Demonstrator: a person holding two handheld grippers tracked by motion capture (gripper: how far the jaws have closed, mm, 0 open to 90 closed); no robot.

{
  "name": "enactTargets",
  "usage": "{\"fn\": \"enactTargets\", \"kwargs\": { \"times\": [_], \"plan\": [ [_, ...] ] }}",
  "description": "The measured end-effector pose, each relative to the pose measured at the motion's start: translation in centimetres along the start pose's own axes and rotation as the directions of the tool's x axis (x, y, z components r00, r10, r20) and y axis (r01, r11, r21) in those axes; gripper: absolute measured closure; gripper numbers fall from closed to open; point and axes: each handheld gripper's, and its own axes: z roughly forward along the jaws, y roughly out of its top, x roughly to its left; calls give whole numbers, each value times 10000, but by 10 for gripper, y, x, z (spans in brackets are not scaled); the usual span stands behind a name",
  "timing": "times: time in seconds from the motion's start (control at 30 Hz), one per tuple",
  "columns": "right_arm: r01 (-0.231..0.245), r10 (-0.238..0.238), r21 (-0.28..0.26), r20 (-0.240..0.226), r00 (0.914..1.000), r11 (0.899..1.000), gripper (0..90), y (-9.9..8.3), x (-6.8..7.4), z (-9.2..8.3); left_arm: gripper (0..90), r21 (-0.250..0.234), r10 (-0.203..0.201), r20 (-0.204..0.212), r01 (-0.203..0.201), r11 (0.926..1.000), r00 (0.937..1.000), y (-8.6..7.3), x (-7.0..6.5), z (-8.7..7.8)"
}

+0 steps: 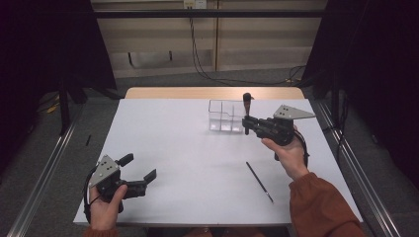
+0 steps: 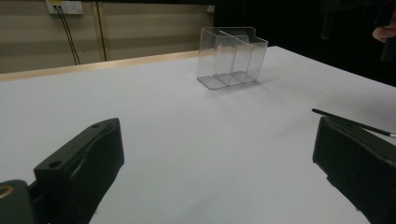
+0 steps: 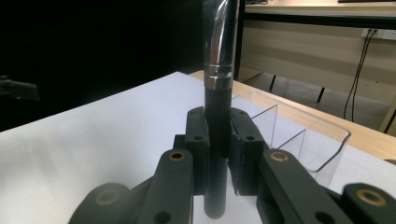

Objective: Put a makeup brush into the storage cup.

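Observation:
My right gripper (image 1: pixel 245 123) is shut on the black handle of a thick brush (image 1: pixel 246 102) and holds it upright, just right of a clear divided organizer (image 1: pixel 221 116) at the back of the table. In the right gripper view the jaws of that gripper (image 3: pixel 218 140) clamp the brush (image 3: pixel 219 51) below its silver ferrule, with the organizer (image 3: pixel 303 135) behind it. Near the front left corner my left gripper (image 1: pixel 139 167) stands open and holds nothing. The left gripper view has its wide jaws (image 2: pixel 217 158) facing the organizer (image 2: pixel 231 58).
A thin dark brush (image 1: pixel 259 181) lies on the white table (image 1: pixel 188 148) at the front right, also seen past the right jaw as a thin brush (image 2: pixel 350 122). Cables hang on the wall behind. Metal rails run along both sides of the table.

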Motion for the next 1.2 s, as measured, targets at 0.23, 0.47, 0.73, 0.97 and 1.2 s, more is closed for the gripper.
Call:
{"fn": "enactTargets", "kwargs": {
  "times": [0.23, 0.47, 0.73, 0.97, 1.2],
  "plan": [
    [82, -81, -21, 388, 9992, 10000, 798, 9, -13, 14, 21, 13, -11, 54, 11, 10000, 10000, 0, 1, 0],
    [22, -23, 9, 723, 9974, 10000, 798, 12, -24, 22, 21, 2, -35, -42, 35, 10000, 10000, -1, 3, 0],
    [-87, 78, 71, 1139, 9935, 9999, 798, 18, -38, 34, 20, -22, -65, -30, 65, 10000, 10000, -3, 3, -2],
    [-57, 23, 246, 1361, 9907, 9997, 797, 20, -45, 53, 21, -3, -96, 123, 96, 10000, 9999, -2, 1, -1],
    [-339, 300, 234, 1521, 9879, 9991, 797, 16, -50, 66, 23, -85, -44, 112, 45, 10000, 9999, -2, 1, -1]
  ]
}}
